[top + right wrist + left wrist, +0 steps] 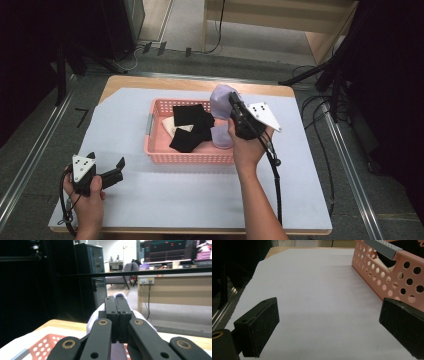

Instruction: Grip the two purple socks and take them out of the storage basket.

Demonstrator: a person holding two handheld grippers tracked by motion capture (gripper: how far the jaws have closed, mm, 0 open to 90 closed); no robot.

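the right gripper is clamped tight on a soft, pale lilac cloth, lifted in rumpled folds above the far right corner of the perforated pink plastic basket. black and cream fabric pieces lie inside. the left gripper, jaws spread and empty, rests on the smooth white table cover.

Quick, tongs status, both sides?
Left tongs: open, empty, above the table sheet.
Right tongs: shut on the lavender cloth, lifted over the pink basket.
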